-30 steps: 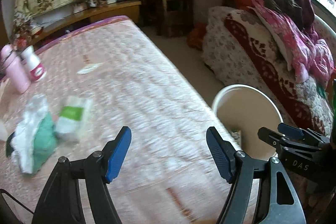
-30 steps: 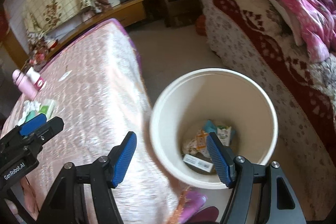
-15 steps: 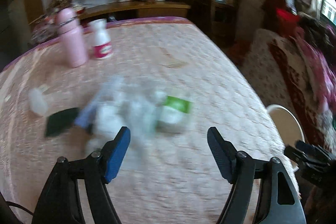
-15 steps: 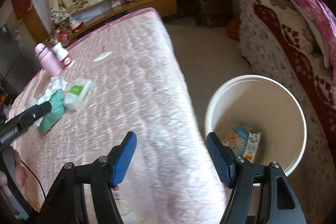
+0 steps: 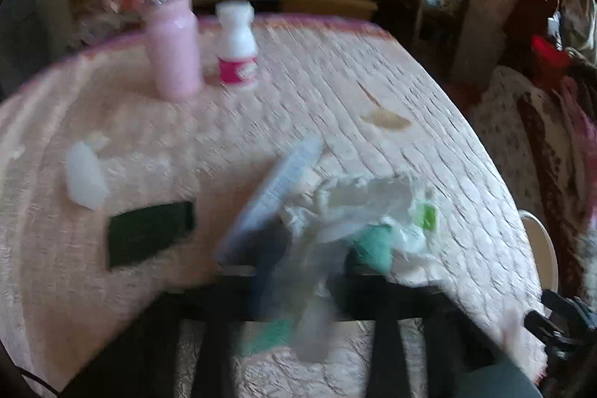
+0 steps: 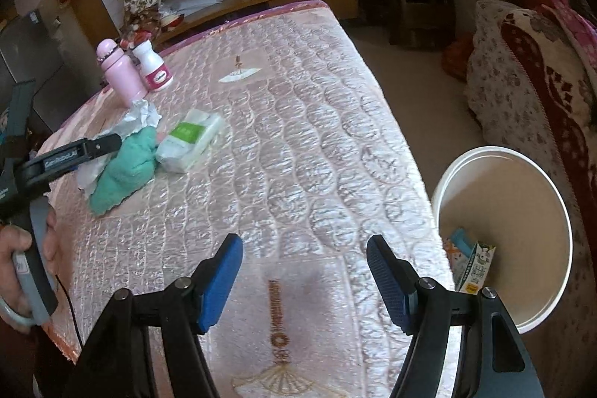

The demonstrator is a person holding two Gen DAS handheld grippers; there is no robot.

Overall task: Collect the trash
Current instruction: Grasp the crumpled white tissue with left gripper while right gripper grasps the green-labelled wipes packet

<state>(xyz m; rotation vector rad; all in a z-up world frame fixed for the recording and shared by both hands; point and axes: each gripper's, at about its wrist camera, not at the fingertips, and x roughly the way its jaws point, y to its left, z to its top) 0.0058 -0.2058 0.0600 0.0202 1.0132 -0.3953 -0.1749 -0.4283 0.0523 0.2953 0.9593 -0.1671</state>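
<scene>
So the trash is in a little pile on the pink quilted bed [image 6: 317, 137], over on the far left side seen from the right camera: a crumpled white paper wad [image 6: 140, 116], a green cloth [image 6: 127, 166] touching it, and a tissue pack [image 6: 190, 140] with a green label just beside the cloth. The left camera also catches a flat blue-white packet [image 5: 283, 181] lying against the wad, but that view is really smeared.

The left claw [image 6: 108, 142] has its tip right at the spot where wad and cloth meet, and its jaws are together. Whether it actually has anything pinched, I honestly can't tell, too blurry. You can see the hand [image 6: 18, 260] wrapped around its handle at the left edge.

The right claw [image 6: 304, 243] hangs over the near end of the bed with its blue pads well apart and nothing between them.

A white bucket [image 6: 559, 196] sits on the floor right next to the bed, at the right, with a carton [image 6: 475, 265] and a few other bits in the bottom.

Other stuff on the bed: a pink bottle [image 6: 119, 73] and a white bottle [image 6: 155, 68] standing side by side behind the pile, plus a flat black thing [image 5: 149, 234] and a small white lump [image 5: 84, 178] off to the pile's left in the left view.
</scene>
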